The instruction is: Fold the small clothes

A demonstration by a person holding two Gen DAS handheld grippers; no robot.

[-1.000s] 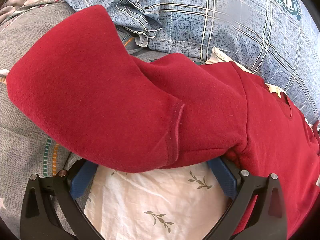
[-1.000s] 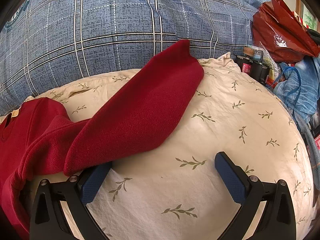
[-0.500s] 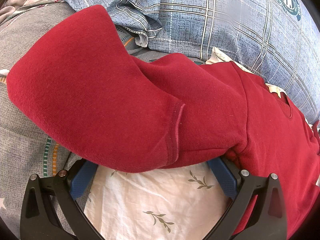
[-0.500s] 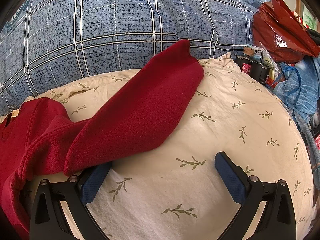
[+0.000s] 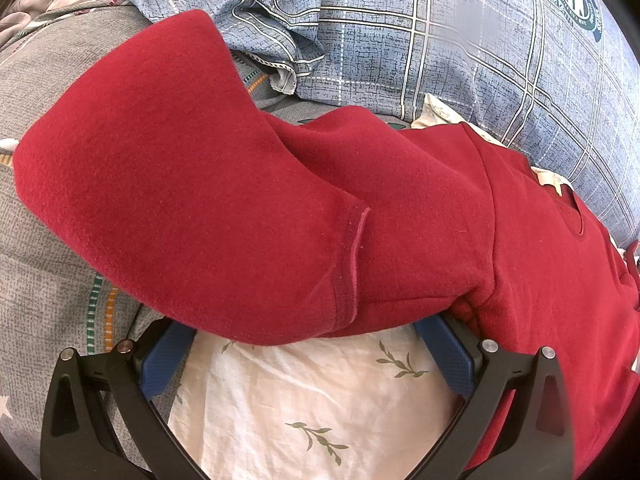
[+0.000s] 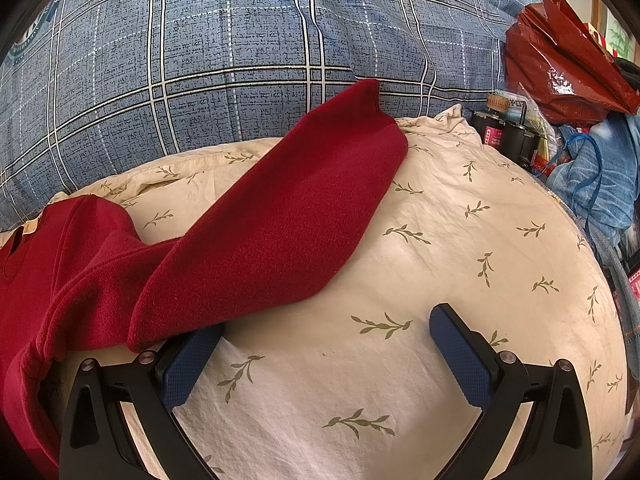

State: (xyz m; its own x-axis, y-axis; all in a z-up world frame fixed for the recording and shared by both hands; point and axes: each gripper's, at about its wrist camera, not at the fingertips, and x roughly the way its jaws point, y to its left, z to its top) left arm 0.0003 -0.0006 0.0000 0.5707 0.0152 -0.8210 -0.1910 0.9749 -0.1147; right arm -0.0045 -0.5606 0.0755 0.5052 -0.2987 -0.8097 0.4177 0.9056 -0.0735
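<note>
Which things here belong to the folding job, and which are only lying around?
For the job:
red fleece top
its sleeves
left gripper, open
right gripper, open
leaf-print sheet that it lies on

Only lying about:
blue plaid quilt
grey bedding
red plastic bag
dark bottles
blue cloth bag

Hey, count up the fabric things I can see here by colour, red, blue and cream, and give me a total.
Red: 1, the sweater
Blue: 1, the checked quilt
Cream: 1, the leaf-print pillow
Total: 3
</note>
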